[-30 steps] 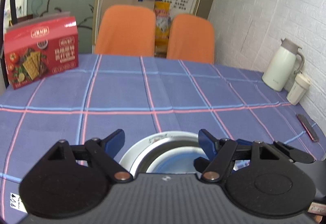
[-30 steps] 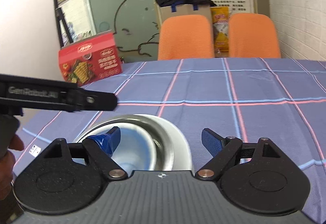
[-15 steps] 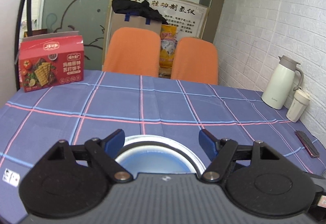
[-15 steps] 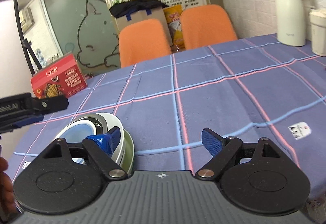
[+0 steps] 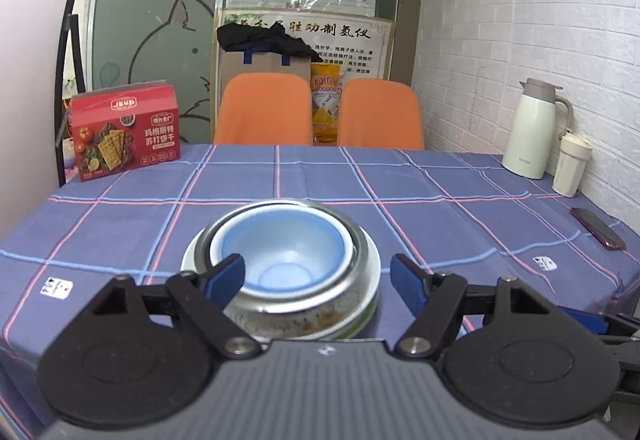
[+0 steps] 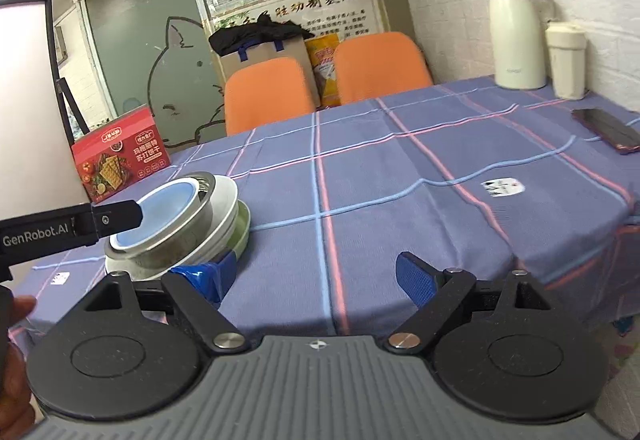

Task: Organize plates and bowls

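Left wrist view: the left hand-held gripper [image 5: 318, 274] is spread wide and grasps nothing; the stack [image 5: 280, 260] sits at 12 o'clock just ahead, a blue bowl [image 5: 282, 254] nested in a steel bowl [image 5: 356, 236] on a white plate [image 5: 374, 268], near the front edge of the checked surface [image 5: 440, 200]. Right wrist view: the right hand-held gripper [image 6: 316, 276] is also released and empty, with the stack at its 10 o'clock. The nesting looks finished; any withdrawal should go straight back, fingers clear of the rims, so nothing tips.
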Action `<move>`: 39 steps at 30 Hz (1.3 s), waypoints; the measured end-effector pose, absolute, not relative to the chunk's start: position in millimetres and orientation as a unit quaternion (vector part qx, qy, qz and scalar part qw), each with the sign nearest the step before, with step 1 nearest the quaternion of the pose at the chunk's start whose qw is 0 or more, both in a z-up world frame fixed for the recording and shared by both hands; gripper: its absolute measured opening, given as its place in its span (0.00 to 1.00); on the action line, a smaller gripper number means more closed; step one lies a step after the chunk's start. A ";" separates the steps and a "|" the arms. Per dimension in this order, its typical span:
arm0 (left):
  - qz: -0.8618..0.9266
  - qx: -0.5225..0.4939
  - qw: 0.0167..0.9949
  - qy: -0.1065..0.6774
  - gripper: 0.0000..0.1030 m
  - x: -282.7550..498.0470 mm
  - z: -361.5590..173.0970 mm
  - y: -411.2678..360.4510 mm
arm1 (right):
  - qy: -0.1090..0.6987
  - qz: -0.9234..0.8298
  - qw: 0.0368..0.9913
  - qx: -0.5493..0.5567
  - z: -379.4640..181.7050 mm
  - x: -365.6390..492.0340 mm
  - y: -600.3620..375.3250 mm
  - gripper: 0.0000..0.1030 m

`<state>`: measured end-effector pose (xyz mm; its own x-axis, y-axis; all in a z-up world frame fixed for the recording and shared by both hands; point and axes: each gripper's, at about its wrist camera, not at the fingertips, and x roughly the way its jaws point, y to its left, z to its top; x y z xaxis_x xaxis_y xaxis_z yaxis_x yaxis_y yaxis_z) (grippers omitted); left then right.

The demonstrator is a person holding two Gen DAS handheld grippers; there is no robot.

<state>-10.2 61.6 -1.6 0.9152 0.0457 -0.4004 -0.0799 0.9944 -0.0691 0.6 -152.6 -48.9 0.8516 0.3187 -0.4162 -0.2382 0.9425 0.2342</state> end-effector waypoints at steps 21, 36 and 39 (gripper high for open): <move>0.025 -0.015 0.986 0.165 0.75 -95.1 -9.5 39.0 | 0.159 0.145 0.975 0.061 -47.5 -84.3 -166.0 0.72; 0.037 -0.006 0.988 0.152 1.00 -104.0 -10.6 37.0 | 0.165 0.160 0.971 0.066 -51.4 -81.6 -164.6 0.72; 0.032 -0.013 0.988 0.152 1.00 -104.9 -11.8 36.9 | 0.163 0.159 0.972 0.065 -52.1 -83.5 -165.4 0.72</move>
